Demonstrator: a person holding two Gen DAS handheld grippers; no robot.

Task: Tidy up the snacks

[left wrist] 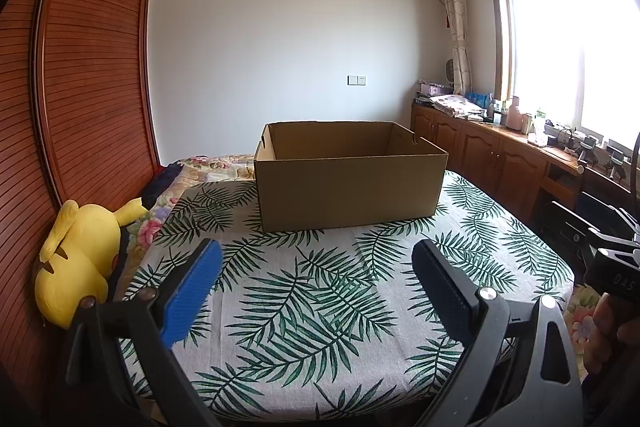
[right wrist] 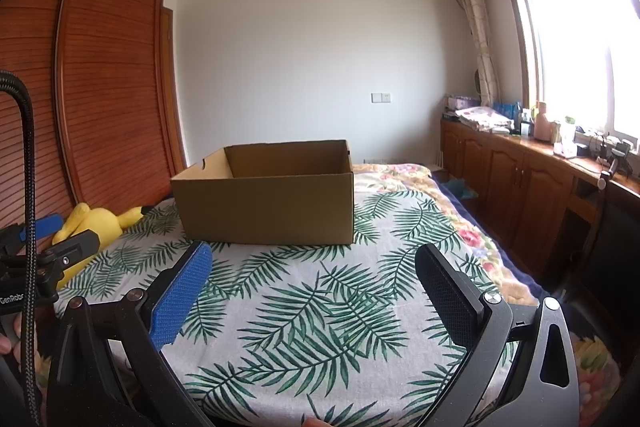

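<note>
An open brown cardboard box (left wrist: pixel 348 183) stands on a leaf-print cloth (left wrist: pixel 304 291) over the bed; it also shows in the right wrist view (right wrist: pixel 266 201). What lies in the box is hidden by its walls. No snacks are in view. My left gripper (left wrist: pixel 318 259) is open and empty, held above the cloth in front of the box. My right gripper (right wrist: pixel 314 263) is open and empty, also in front of the box. The left gripper's body shows at the left edge of the right wrist view (right wrist: pixel 44 251).
A yellow plush toy (left wrist: pixel 80 259) lies at the bed's left edge against a wooden slatted wardrobe (left wrist: pixel 88 67). A wooden cabinet counter (left wrist: pixel 520 147) with bottles and clutter runs under the window on the right. A floral blanket (right wrist: pixel 400 175) lies behind the box.
</note>
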